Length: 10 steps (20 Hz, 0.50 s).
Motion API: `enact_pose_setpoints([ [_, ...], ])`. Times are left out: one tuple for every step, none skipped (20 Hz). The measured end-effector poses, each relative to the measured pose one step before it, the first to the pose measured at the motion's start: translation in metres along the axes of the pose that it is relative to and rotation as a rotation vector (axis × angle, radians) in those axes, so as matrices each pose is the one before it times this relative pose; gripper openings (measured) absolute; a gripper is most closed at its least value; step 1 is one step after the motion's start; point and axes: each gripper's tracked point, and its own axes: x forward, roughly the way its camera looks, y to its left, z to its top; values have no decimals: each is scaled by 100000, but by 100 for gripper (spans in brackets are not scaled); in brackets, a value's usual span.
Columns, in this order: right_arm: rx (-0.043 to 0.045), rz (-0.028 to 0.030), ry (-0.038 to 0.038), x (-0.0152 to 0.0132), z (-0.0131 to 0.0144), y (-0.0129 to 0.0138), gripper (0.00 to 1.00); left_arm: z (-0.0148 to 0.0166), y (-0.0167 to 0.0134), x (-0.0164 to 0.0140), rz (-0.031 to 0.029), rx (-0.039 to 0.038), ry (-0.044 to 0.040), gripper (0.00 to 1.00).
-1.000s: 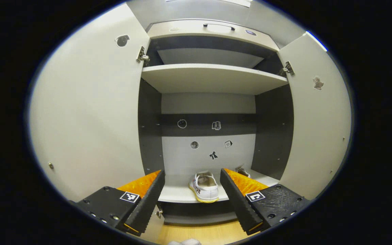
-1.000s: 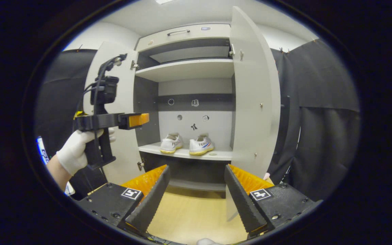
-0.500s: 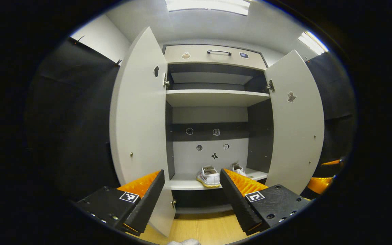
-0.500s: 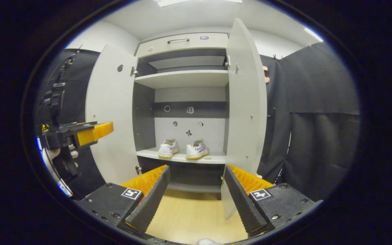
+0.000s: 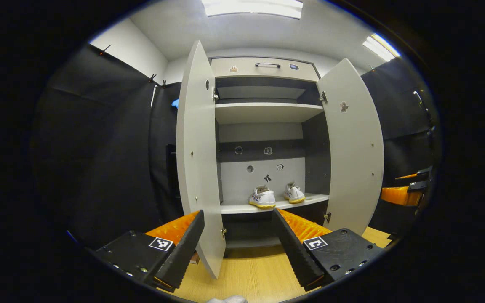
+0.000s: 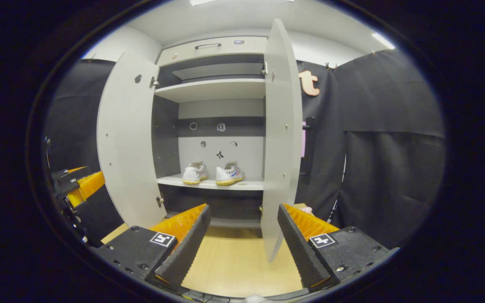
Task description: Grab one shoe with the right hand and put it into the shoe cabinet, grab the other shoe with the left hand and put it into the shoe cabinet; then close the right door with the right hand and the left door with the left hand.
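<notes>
- My left gripper (image 5: 238, 244) has two long wedge-shaped fingers with ridged, saw-toothed inner faces.
- Each finger sits on a flat black block with small round screws along its outer edge.
- A small square black-and-white marker is stuck on top of each block.
- My right gripper (image 6: 242, 240) is built the same: ribbed fingers, black screwed mounts, one square marker per side.
- A few thin cables (image 6: 202, 298) run below its fingers.
</notes>
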Motion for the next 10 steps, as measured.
enact_pose_setpoints([
  [266,-824,-474,58,407,-699,100,-28,-443,-79,-488,-1015,190,96],
  [-277,-1512,-984,166,527,-1085,100,94,-509,32,-670,-1032,-51,96],
  [-680,-2140,-1516,233,800,-1370,100,175,-459,51,-405,-531,-232,96],
  [-422,-2143,-1181,340,652,-1337,100,-37,-448,38,-321,-439,182,96],
  [-252,-2608,-1340,483,707,-1591,100,-124,-718,-3,-1116,-633,654,96],
  [-186,-3014,-1157,498,710,-1590,100,-184,-479,5,-325,-205,675,96],
  [-260,-3683,-1174,932,603,-1705,100,42,-387,6,-100,174,78,96],
  [49,-3676,-671,791,452,-1723,100,-74,-349,46,32,218,369,96],
  [613,-2240,-696,853,481,-1275,100,-228,-493,356,395,248,186,96],
  [595,-2333,142,1015,303,-1224,100,-56,-316,139,363,-224,55,96],
])
